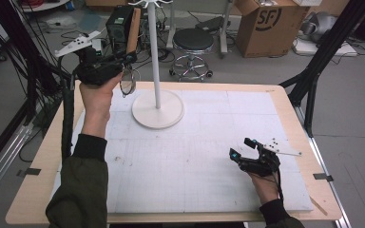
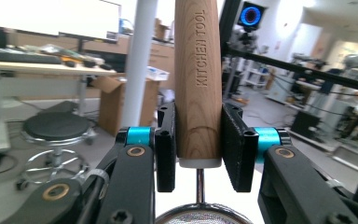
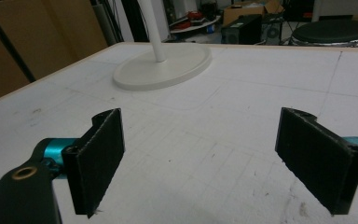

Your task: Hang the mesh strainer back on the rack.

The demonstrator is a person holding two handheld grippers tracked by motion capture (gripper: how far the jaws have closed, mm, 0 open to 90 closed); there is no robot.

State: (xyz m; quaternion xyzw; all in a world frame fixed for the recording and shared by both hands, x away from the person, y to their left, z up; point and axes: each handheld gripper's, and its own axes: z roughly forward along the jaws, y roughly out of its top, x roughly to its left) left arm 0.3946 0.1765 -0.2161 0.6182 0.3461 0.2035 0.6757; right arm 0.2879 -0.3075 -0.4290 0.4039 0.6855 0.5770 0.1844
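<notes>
One strainer [image 1: 128,81], wooden handle [image 2: 198,79] upright, clamped in the left gripper [image 1: 123,59] at far left, raised beside the white stand [image 1: 157,102]. Pickup done; hanging on the stand's top hooks appears left to do. Right gripper [image 1: 241,148], jaws wide, empty, rests near right on the table [image 1: 195,180].

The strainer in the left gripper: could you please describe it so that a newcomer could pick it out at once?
Start at the white stand on the far side of the table. Just left of its pole, the left gripper is shut on a strainer held above the table. Its wooden handle points up, stamped KITCHEN TOOL, with a round wire mesh bowl hanging below.
</notes>
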